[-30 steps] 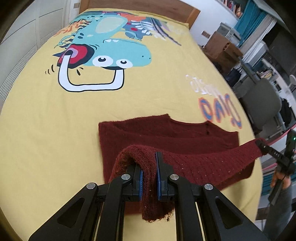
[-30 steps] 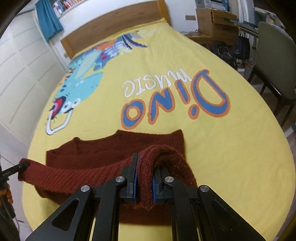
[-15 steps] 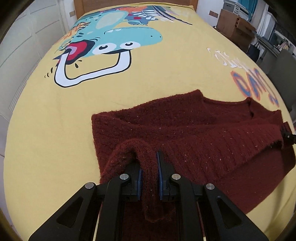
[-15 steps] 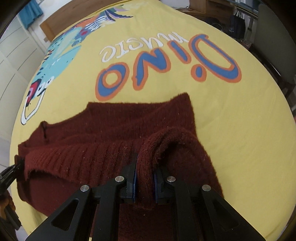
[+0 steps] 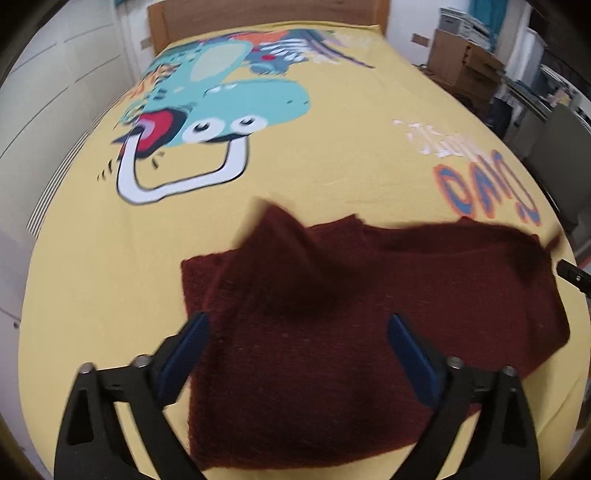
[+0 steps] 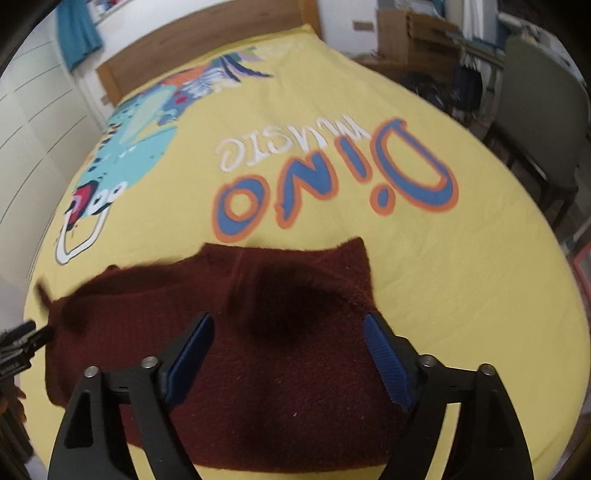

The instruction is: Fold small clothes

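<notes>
**Both Grippers Released; Sweater Folded on Bedspread**

Since half a second ago, both grippers have let go: the left gripper and right gripper, each then pinched on a raised fold of knit, now stand with fingers spread wide and nothing between them. The lifted hem has dropped onto the garment.

1. Room. White panelled wardrobe doors run along the 9 o'clock side of the left wrist view. A wooden headboard closes the bed at 12 o'clock. Cardboard boxes stand at 1 to 2 o'clock. In the right wrist view a grey-green chair stands at 2 o'clock, beside the bed, and a teal curtain hangs at 11 o'clock.

2. Surface. A yellow bedspread covers the bed. A teal dinosaur print lies toward 11 o'clock of the left wrist view; blue-and-orange "Dino" lettering lies near the centre of the right wrist view, upside down to the camera.

3. Task item. The dark red knit sweater lies on the near edge of the bedspread, at 6 o'clock in both views, doubled over itself. One corner stands peaked and blurred. The blue finger pads hover just above the knit.

4. The right gripper's tip shows at 3 o'clock of the left wrist view, at the sweater's edge.
</notes>
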### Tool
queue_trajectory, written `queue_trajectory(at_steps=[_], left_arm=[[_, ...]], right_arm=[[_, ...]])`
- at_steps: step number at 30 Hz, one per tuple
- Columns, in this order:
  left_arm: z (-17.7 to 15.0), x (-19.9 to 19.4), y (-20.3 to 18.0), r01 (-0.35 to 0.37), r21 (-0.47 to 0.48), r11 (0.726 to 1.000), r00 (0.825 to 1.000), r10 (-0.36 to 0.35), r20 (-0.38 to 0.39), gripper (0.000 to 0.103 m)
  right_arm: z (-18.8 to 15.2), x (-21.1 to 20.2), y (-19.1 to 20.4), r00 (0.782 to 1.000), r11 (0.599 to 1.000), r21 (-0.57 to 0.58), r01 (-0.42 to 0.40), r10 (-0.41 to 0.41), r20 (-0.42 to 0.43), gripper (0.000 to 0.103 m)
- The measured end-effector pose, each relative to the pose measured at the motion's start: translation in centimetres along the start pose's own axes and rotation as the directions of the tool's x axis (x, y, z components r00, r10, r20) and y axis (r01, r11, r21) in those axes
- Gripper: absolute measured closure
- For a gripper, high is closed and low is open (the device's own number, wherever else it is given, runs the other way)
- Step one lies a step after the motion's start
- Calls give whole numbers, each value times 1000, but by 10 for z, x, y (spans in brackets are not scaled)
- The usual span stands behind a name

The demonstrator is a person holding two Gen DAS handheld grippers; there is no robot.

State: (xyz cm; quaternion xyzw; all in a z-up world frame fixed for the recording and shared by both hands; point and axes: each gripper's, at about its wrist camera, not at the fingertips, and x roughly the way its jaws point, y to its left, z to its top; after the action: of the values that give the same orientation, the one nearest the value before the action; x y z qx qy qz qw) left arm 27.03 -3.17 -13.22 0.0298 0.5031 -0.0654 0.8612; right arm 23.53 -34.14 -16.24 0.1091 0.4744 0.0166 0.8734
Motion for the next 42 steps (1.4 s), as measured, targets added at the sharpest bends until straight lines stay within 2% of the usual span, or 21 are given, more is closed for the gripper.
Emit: queue_trajectory(at_steps=[2, 7, 11, 16, 18, 22, 28, 33, 38, 42], left_arm=[[-1, -8, -9, 7, 22, 1000, 1000, -8, 28, 2], [-18, -11, -30, 15, 56, 998, 997, -19, 71, 1], [-38, 10, -41, 44, 70, 997, 998, -46, 32, 1], [-71, 42, -59, 1, 147, 989, 1000, 4, -31, 1], [-80, 52, -56, 3, 133, 991, 999, 5, -54, 1], [-83, 52, -36, 22, 68, 997, 999, -19, -40, 1], [-75, 52, 7, -27, 17, 999, 998, 28, -56, 1], [-79, 57, 25, 23, -33, 999, 997, -26, -78, 1], [-83, 62, 21, 0, -30, 1000, 998, -1, -55, 1], [-83, 64, 26, 17, -51, 999, 999, -20, -50, 1]], right_arm=[[-8, -7, 14, 1000, 998, -58, -6, 7, 19, 0], [-39, -8, 50, 999, 984, -178, -10, 17, 40, 0], [-72, 9, 73, 1000, 972, -234, -7, 13, 25, 0], [-107, 34, 86, 1000, 968, -251, 10, -13, -8, 0], [-117, 42, 81, 999, 972, -232, 27, -31, -15, 0], [-120, 42, 55, 1000, 986, -167, 21, -22, -5, 0], [-110, 34, 9, 999, 995, -96, 41, -41, 4, 1], [-112, 33, -8, 998, 994, -94, 58, -59, 0, 1], [-118, 43, -10, 998, 991, -129, 46, -49, -24, 0], [-119, 48, -9, 998, 989, -138, 50, -56, -40, 0]])
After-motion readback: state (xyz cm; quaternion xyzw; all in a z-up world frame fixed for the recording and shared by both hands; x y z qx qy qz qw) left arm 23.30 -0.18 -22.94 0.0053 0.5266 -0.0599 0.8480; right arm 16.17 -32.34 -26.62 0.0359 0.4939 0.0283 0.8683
